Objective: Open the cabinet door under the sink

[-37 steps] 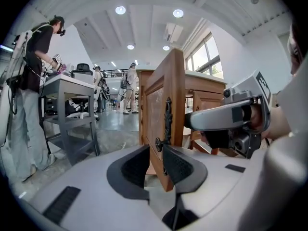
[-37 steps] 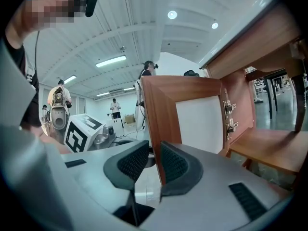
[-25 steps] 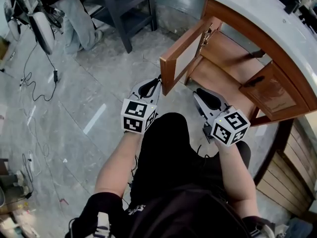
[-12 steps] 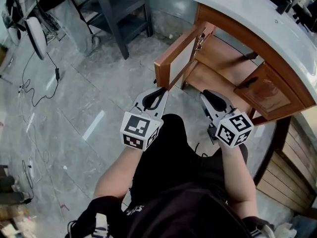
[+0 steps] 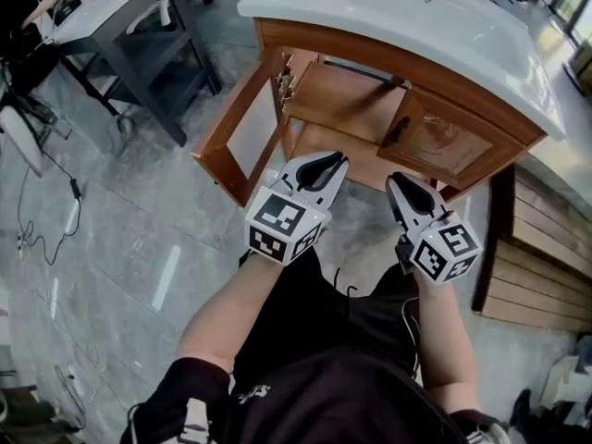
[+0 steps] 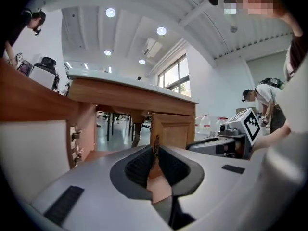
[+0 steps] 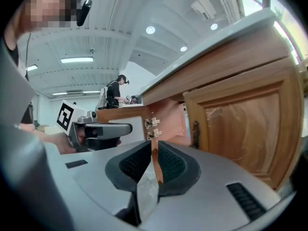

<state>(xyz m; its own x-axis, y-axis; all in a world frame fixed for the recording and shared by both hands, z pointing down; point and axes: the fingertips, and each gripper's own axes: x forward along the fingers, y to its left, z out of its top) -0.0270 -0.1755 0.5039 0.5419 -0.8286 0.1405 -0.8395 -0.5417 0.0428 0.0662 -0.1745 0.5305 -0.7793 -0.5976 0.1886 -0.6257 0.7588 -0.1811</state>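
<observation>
The wooden sink cabinet (image 5: 370,63) stands under a white countertop (image 5: 398,17). Its left door (image 5: 231,132) is swung wide open and also shows in the left gripper view (image 6: 29,129). The right door (image 5: 458,146) with its dark handle (image 5: 400,129) faces me (image 7: 240,124). My left gripper (image 5: 326,160) hangs in front of the open compartment, shut and empty (image 6: 155,150). My right gripper (image 5: 404,181) is level with it, short of the right door's handle (image 7: 195,129). Its jaws have just been closing to a narrow gap, with nothing between them (image 7: 154,148).
A dark table (image 5: 139,54) stands at the upper left. Cables (image 5: 69,211) lie on the grey tiled floor. A wooden slatted panel (image 5: 536,248) runs along the right. The person's dark trousers fill the bottom of the head view. People stand in the background of both gripper views.
Both grippers have risen and moved forward toward the cabinet. The head view has swung so that the cabinet sits nearer the middle. The left door stays open.
</observation>
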